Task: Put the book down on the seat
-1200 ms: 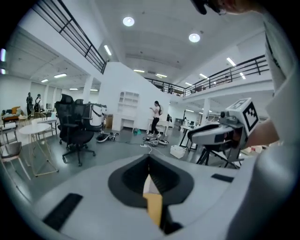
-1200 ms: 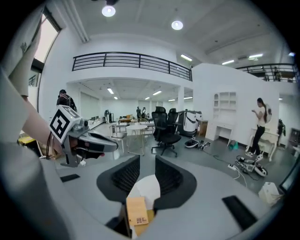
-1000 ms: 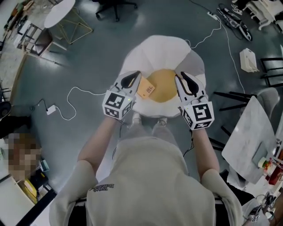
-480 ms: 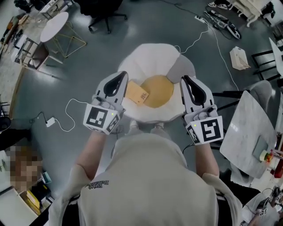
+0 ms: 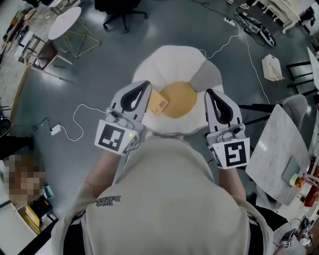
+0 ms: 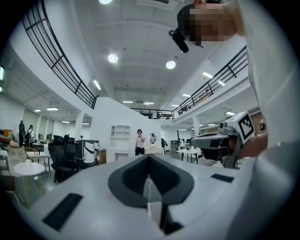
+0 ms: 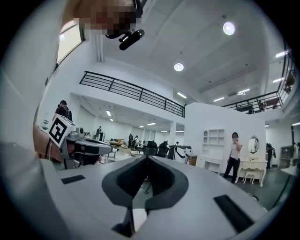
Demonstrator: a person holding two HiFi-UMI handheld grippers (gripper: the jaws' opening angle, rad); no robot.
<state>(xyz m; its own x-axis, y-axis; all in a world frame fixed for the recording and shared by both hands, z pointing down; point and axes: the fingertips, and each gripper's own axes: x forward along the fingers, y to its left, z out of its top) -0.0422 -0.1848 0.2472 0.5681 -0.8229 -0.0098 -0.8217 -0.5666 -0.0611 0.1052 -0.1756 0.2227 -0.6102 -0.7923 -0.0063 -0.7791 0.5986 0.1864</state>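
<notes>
In the head view a tan book (image 5: 158, 102) lies flat on the yellow cushion (image 5: 178, 99) of a white petal-shaped chair (image 5: 172, 60), near the cushion's left edge. My left gripper (image 5: 144, 84) hovers just left of the book, held up and apart from it, jaws shut on nothing. My right gripper (image 5: 211, 92) hangs at the chair's right side, also shut and empty. In the left gripper view the jaws (image 6: 149, 157) meet at their tips and point out into the room. The right gripper view shows its jaws (image 7: 146, 158) likewise meeting, with the left gripper (image 7: 82, 144) beside them.
A round white table (image 5: 66, 19) and a black office chair (image 5: 119, 12) stand at the far left. A white cable (image 5: 79, 119) runs over the grey floor. A marble-topped table (image 5: 279, 149) is close on the right. A person (image 6: 139, 142) stands far off.
Both grippers have drawn back from the seat toward my body and risen. The book stays on the cushion. The right jaws have come together.
</notes>
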